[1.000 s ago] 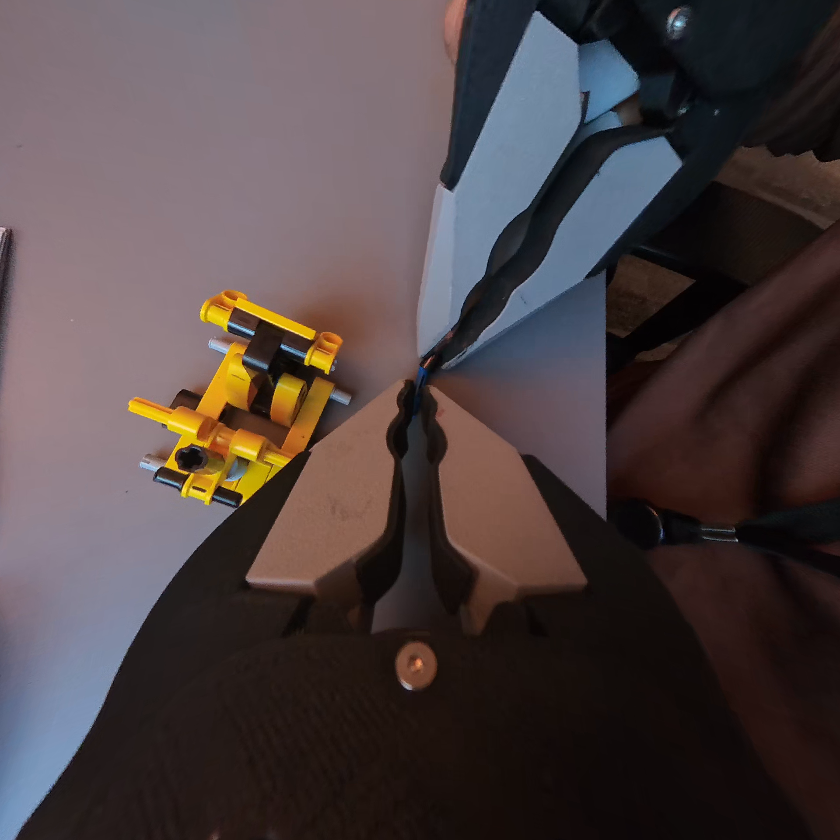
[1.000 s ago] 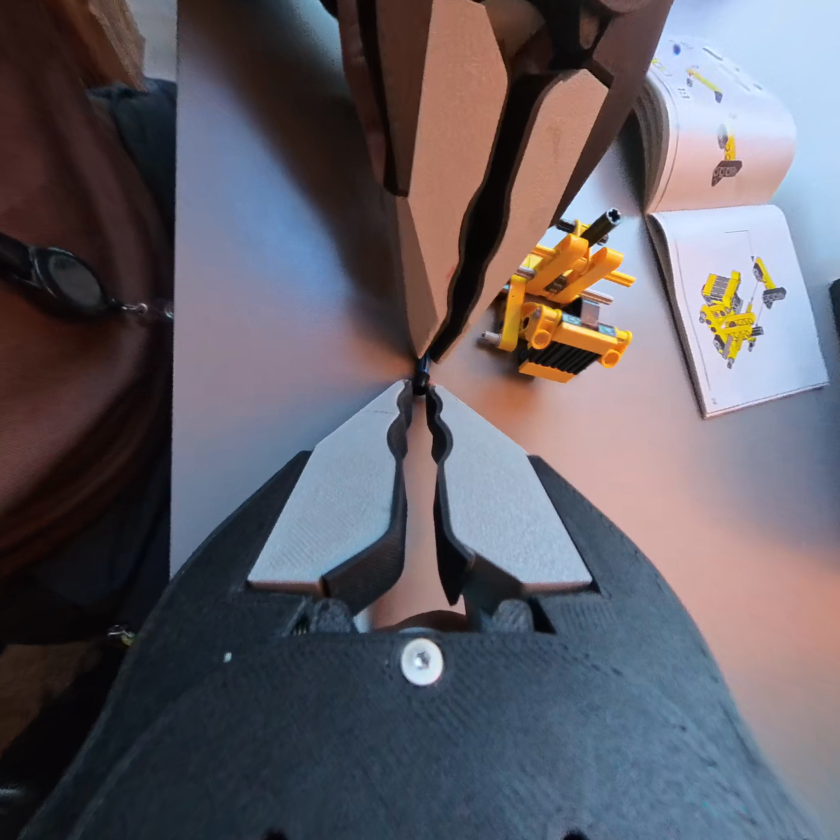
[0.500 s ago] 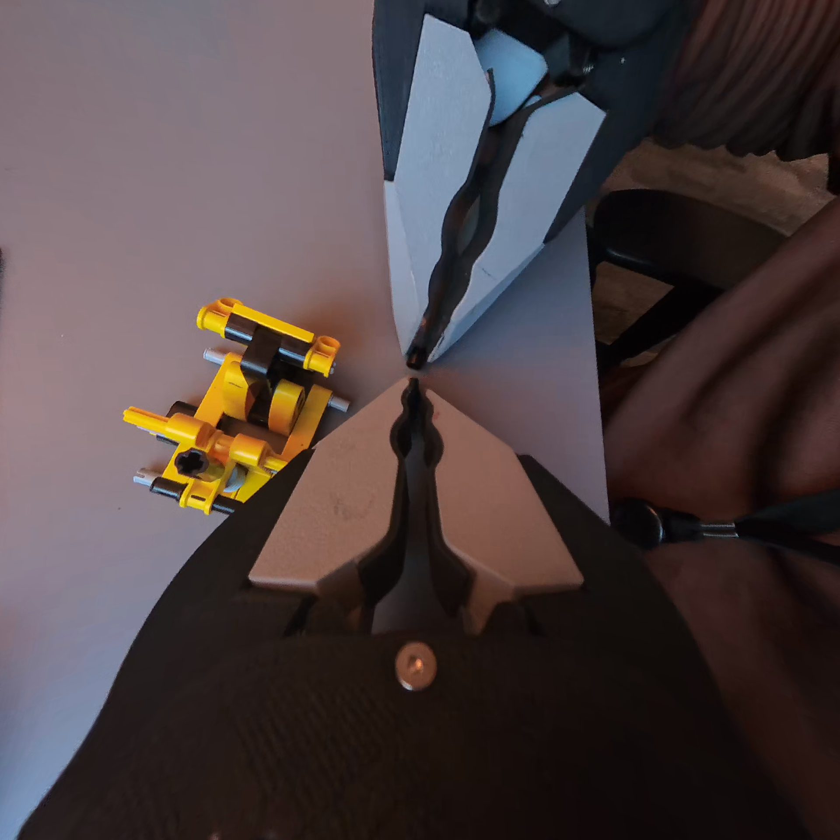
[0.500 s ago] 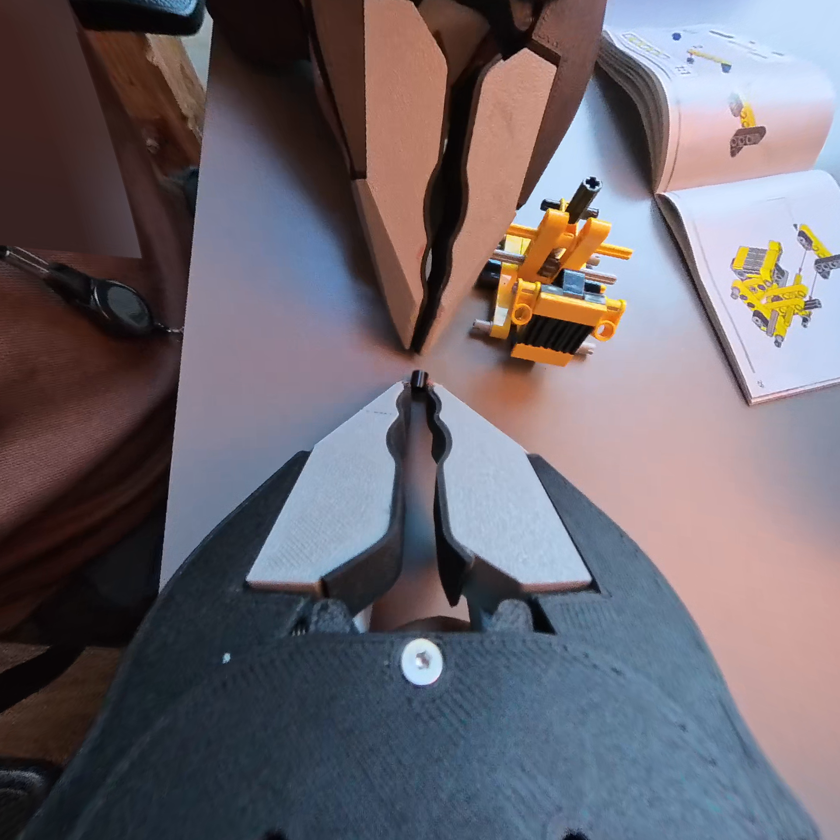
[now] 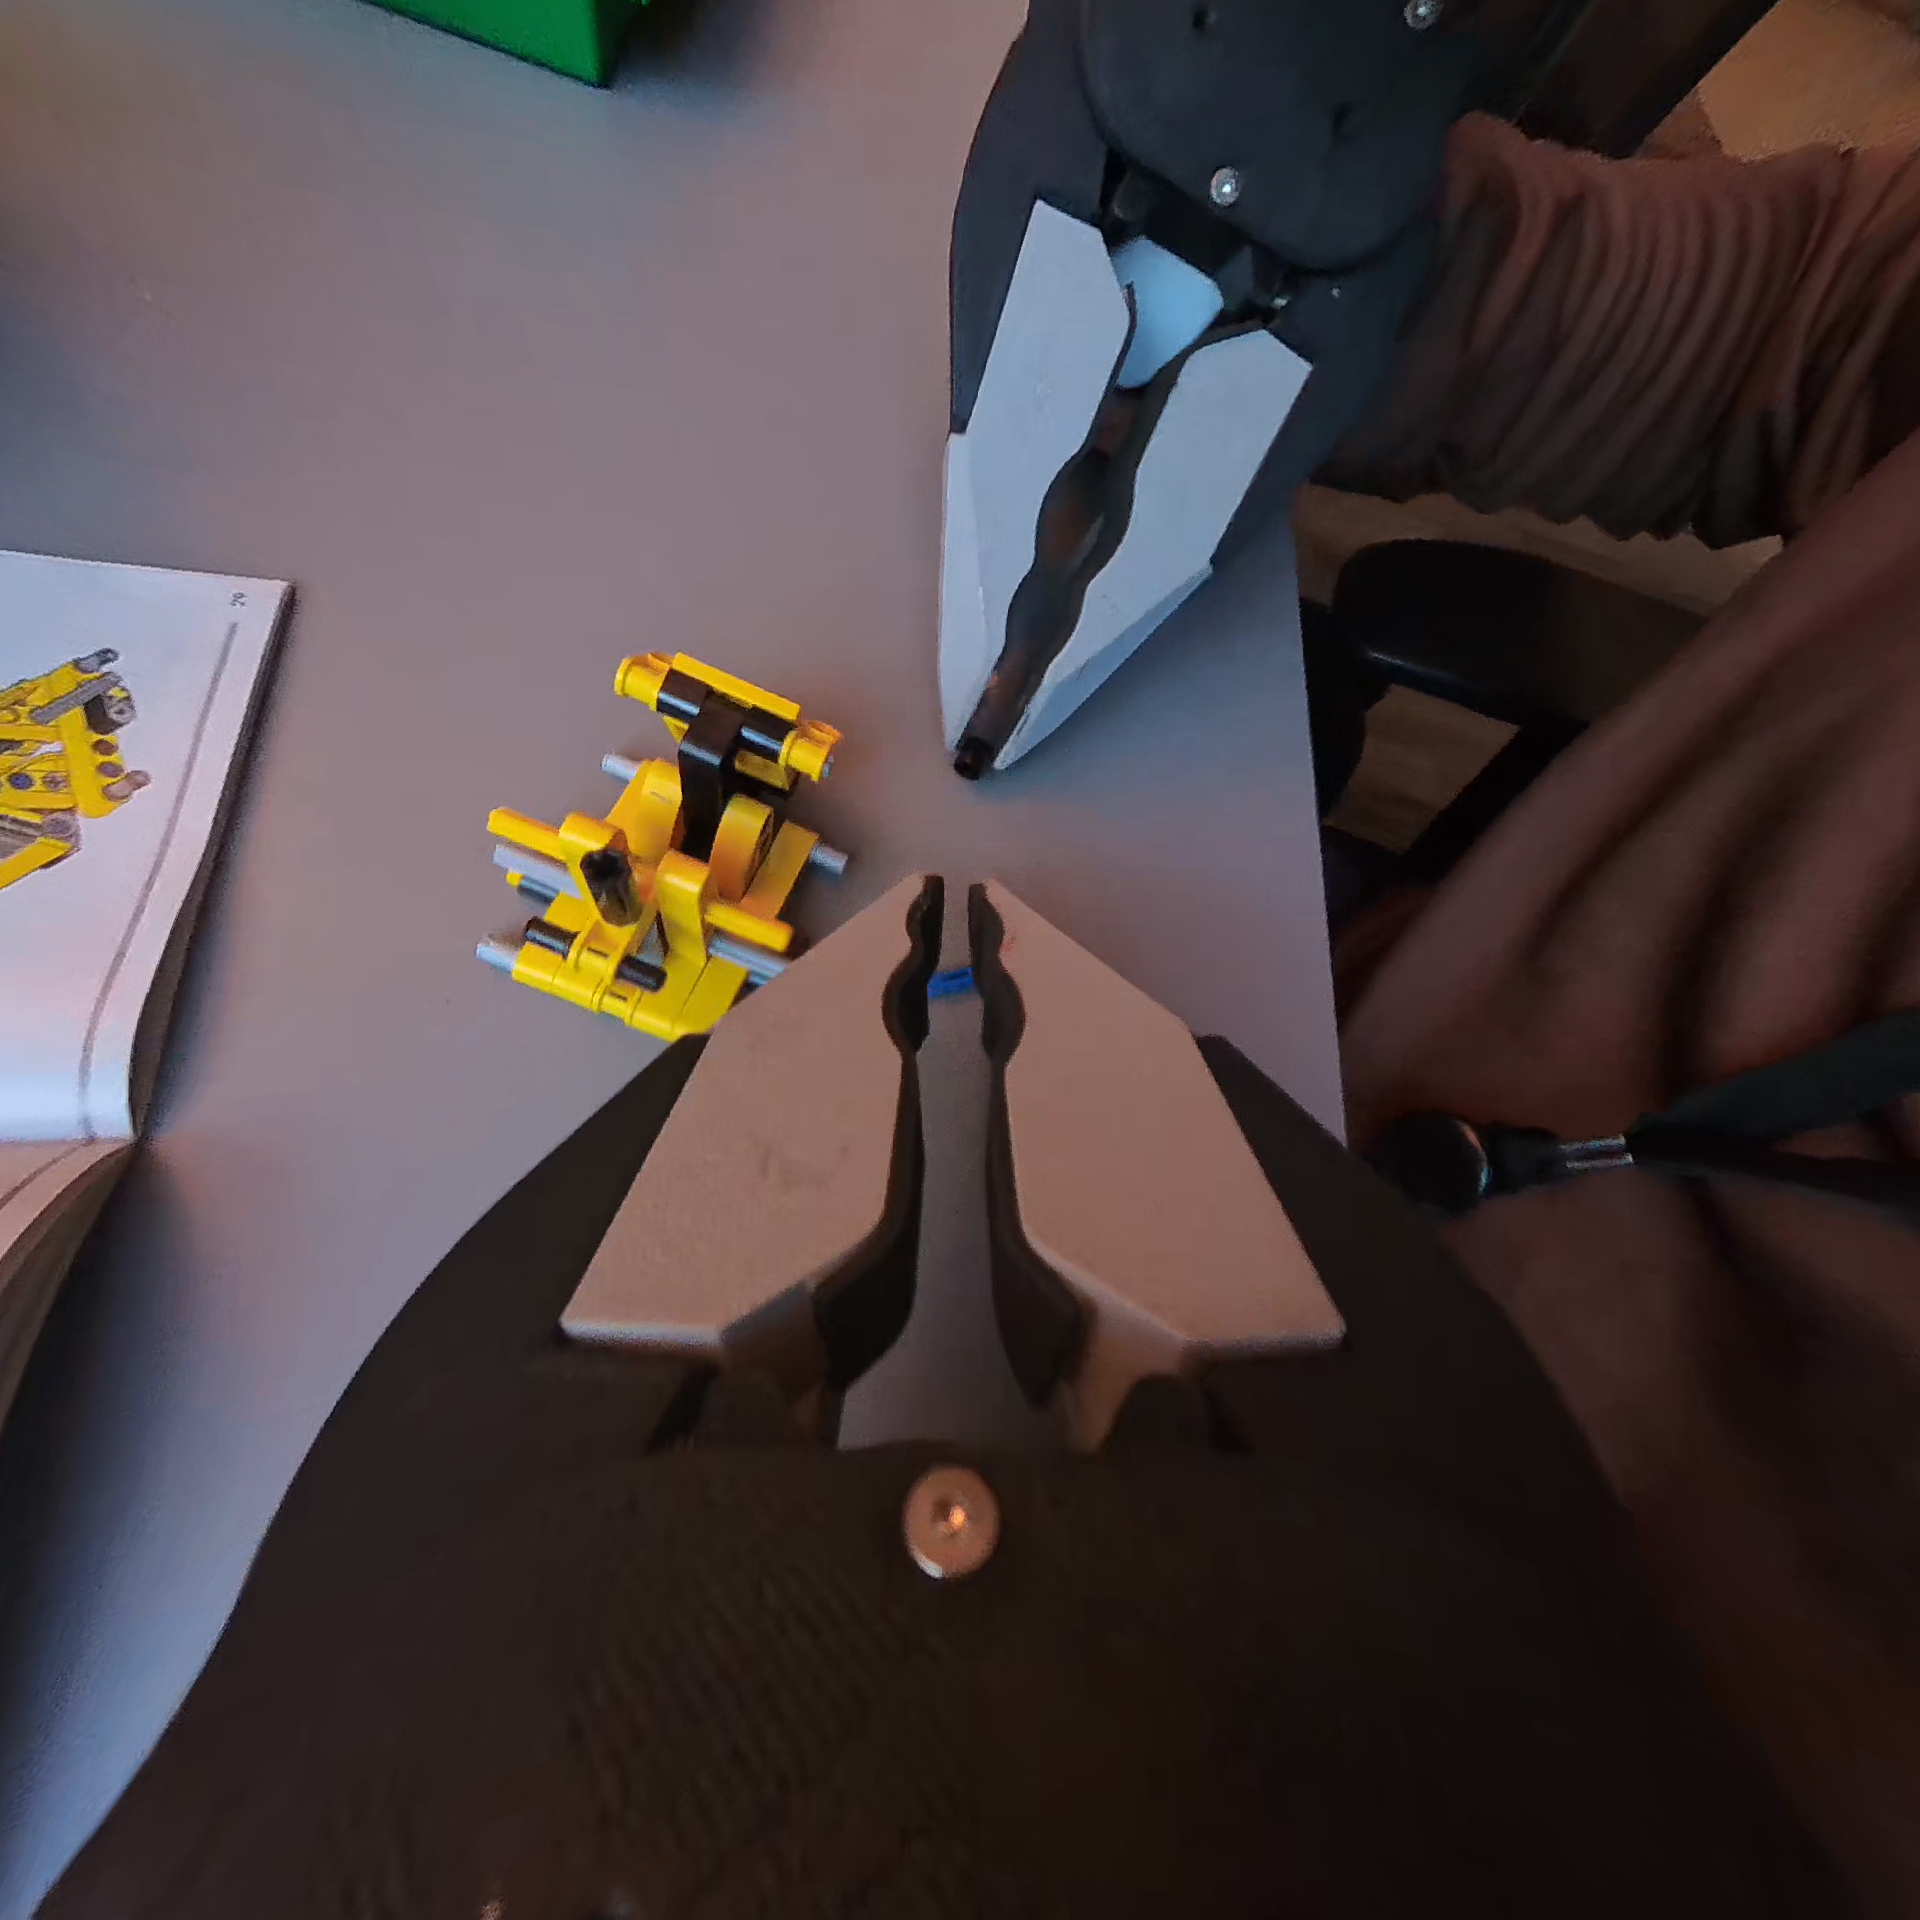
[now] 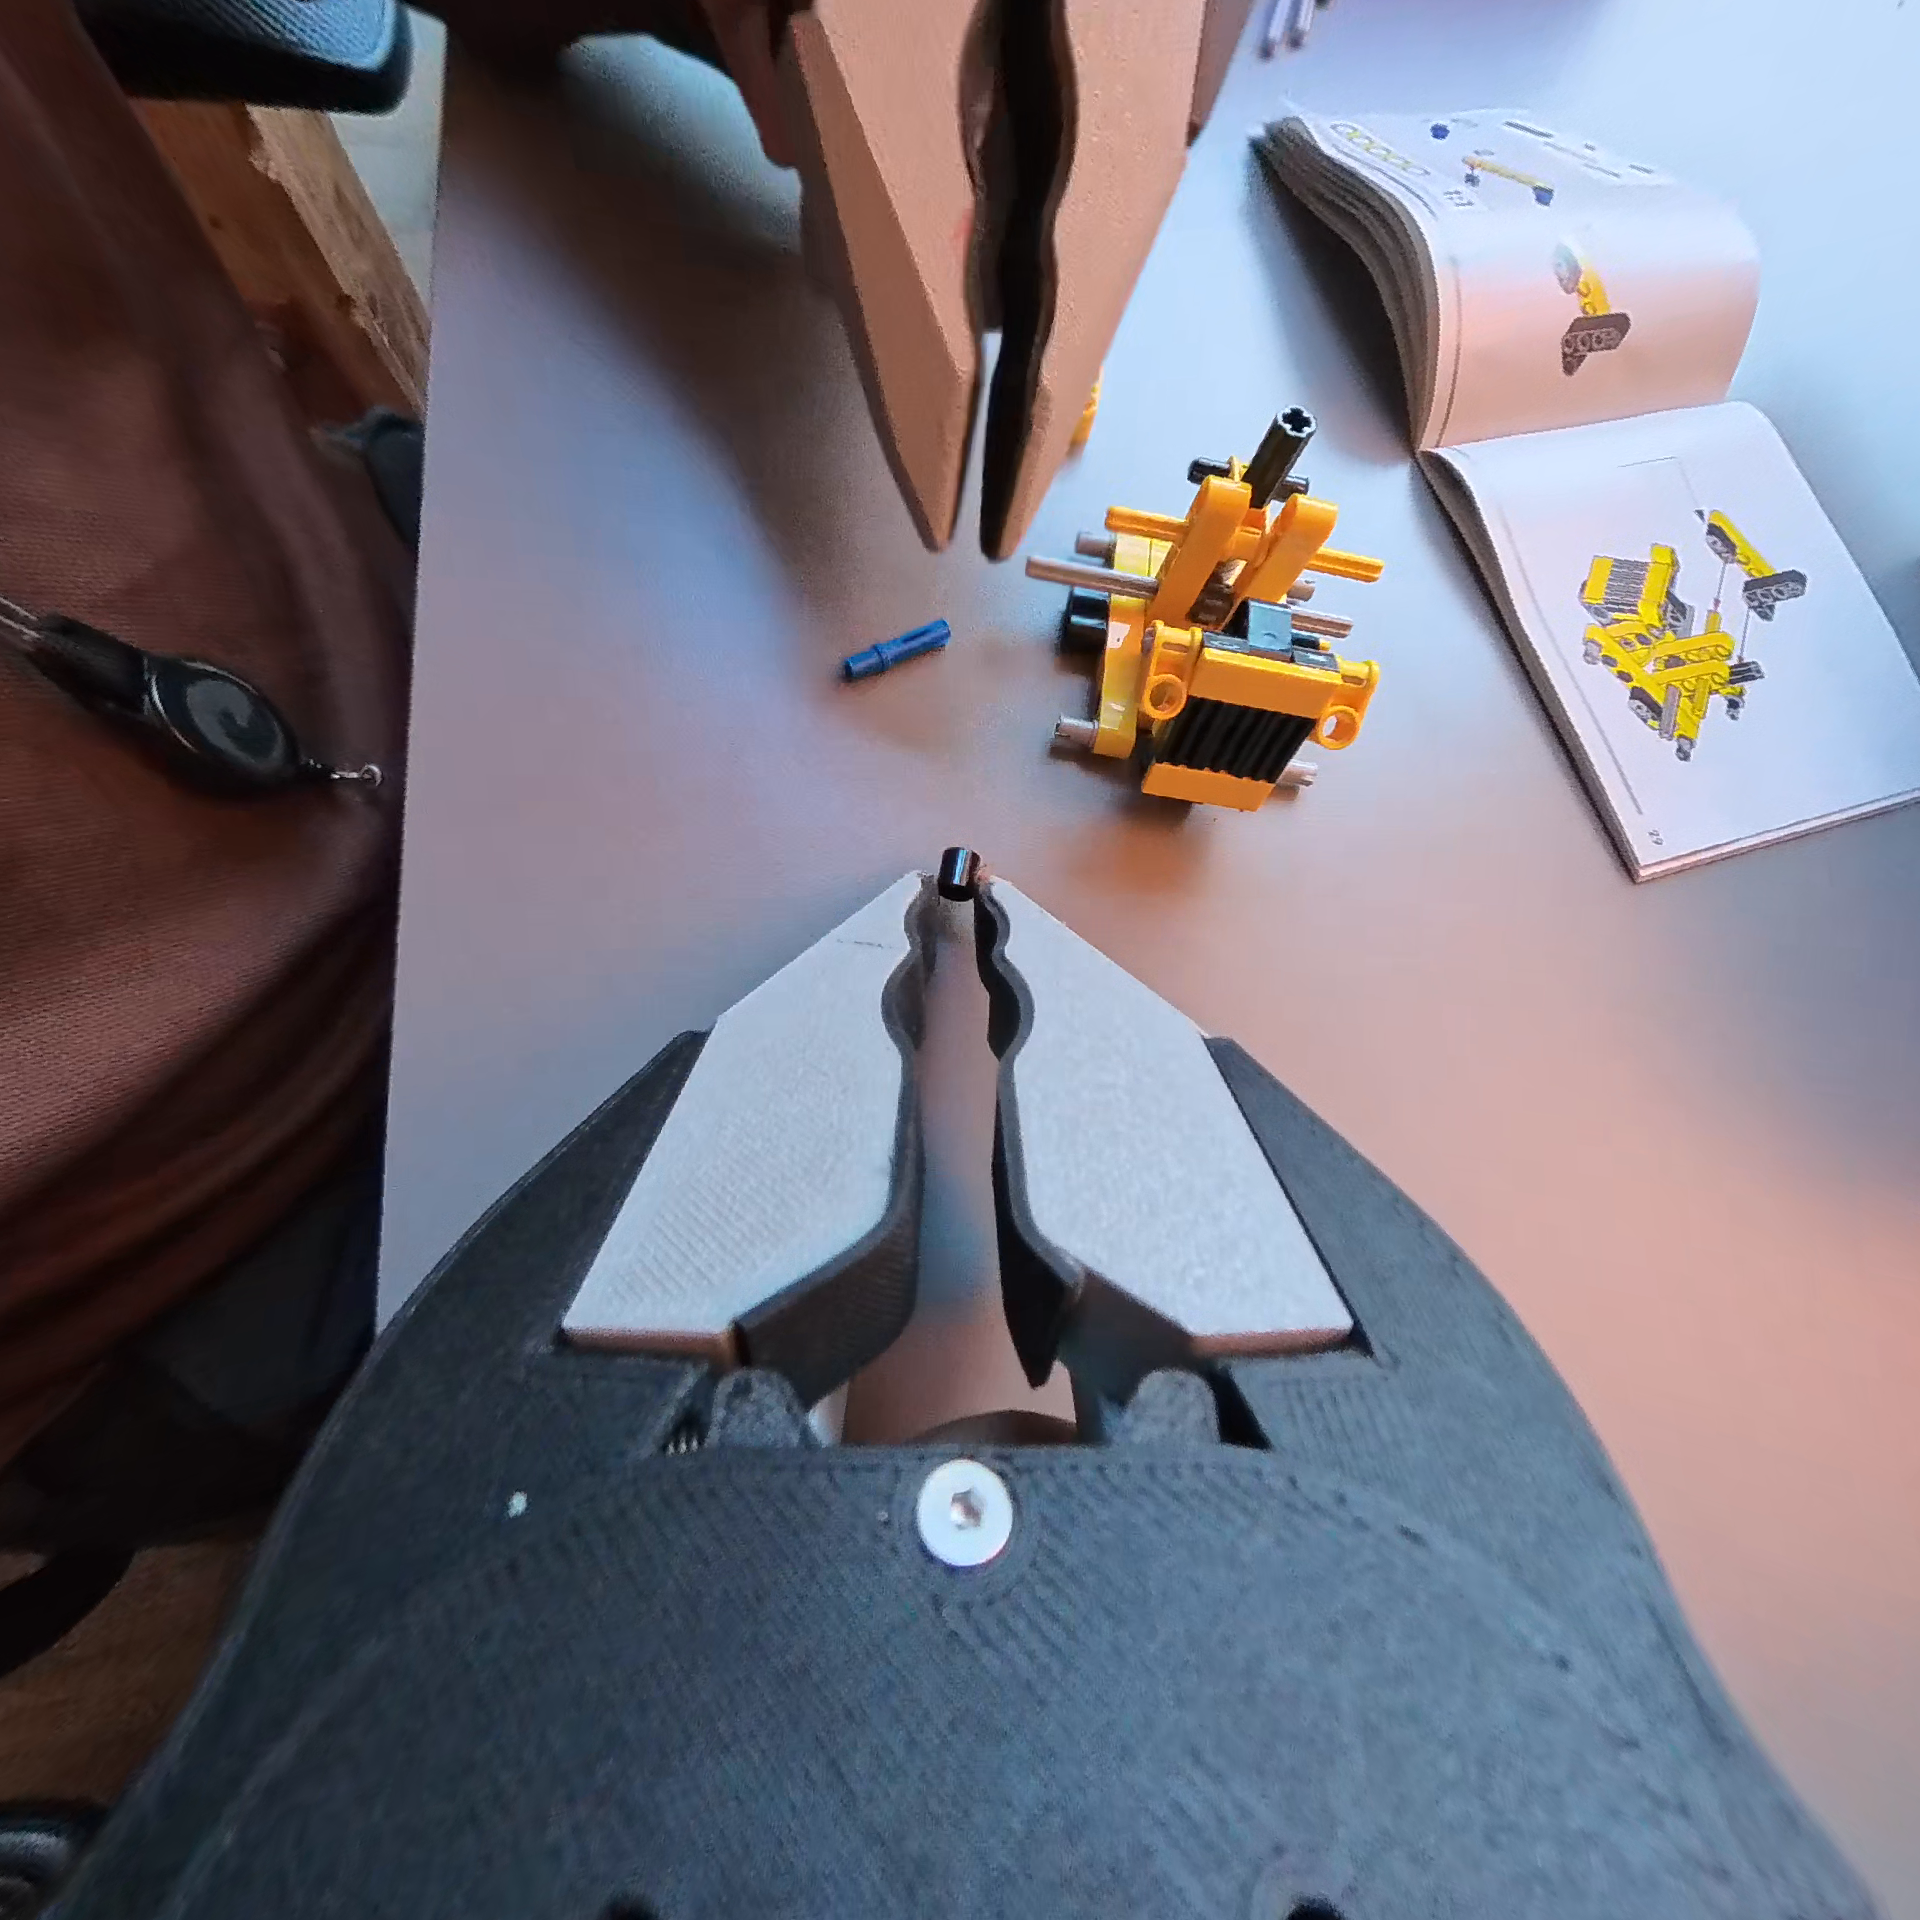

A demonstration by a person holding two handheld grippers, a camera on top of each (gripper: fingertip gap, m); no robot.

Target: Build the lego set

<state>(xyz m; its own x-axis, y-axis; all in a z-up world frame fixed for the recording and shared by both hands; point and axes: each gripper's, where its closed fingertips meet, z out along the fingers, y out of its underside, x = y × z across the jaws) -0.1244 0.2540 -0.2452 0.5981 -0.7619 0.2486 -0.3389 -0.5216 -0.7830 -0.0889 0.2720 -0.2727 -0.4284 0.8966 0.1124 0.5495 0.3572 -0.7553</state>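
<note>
My right gripper [image 6: 956, 883] is shut on a small black pin [image 6: 956, 871] that sticks out of its tips; it also shows in the left wrist view [image 5: 971, 753]. My left gripper [image 5: 948, 883] stands slightly open and empty above the table, and its fingers [image 6: 904, 312] hang at the top of the right wrist view. A blue pin [image 6: 896, 649] lies loose on the grey table below the left gripper, seen through its gap [image 5: 951, 982]. The partly built yellow and black model [image 5: 665, 852] [image 6: 1216, 644] sits on the table beside both grippers.
An open instruction booklet [image 6: 1662, 520] [image 5: 104, 831] lies beyond the model. A green box [image 5: 520, 31] sits at the far edge. The table edge [image 5: 1320, 831] runs close by, with a person in brown clothing and a black badge reel [image 6: 208, 717] past it. There is about 6 cm between the tips of the two grippers.
The two grippers, tip to tip a second ago, have pulled apart. The left gripper has opened a little and the blue pin now lies on the table. The right still holds the black pin.
</note>
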